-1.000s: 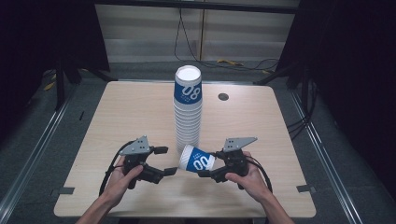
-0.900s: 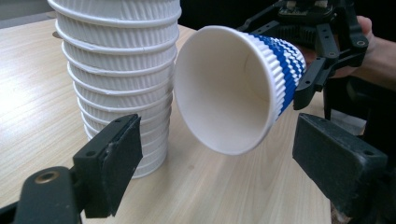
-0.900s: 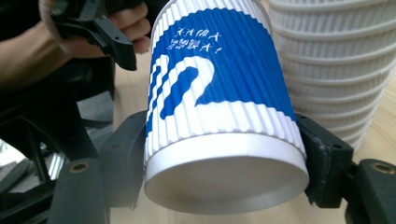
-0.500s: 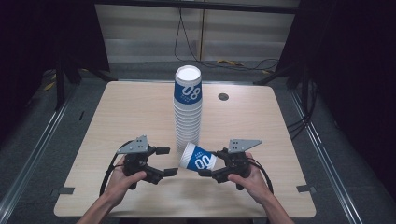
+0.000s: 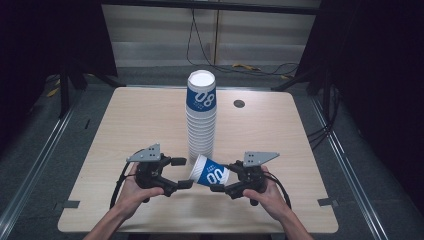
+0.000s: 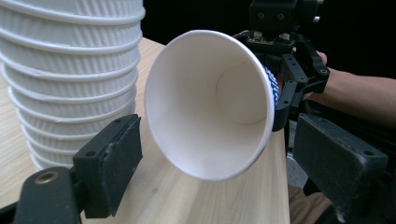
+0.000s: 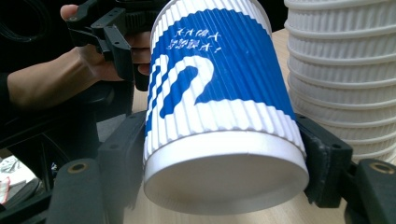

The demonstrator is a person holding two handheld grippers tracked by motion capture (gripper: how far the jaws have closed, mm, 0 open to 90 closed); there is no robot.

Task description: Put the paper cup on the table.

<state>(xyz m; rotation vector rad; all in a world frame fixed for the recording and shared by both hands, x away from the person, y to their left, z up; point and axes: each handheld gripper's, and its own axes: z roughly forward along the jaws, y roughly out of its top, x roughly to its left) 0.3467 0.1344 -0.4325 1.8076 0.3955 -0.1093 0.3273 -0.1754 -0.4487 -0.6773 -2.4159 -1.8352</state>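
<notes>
Cup (image 5: 212,171): blue-and-white ribbed paper cup, on its side, gripped near its base between the fingers of the right gripper (image 5: 223,182) — mouth turned toward the left gripper (image 5: 181,173).
Left fingers: spread wide, flanking the cup's open rim without touching it.
Stack (image 5: 201,115): tall column of matching cups just behind — upright on the tabletop (image 5: 140,120).
Hands: one on each gripper, at the near edge.
</notes>
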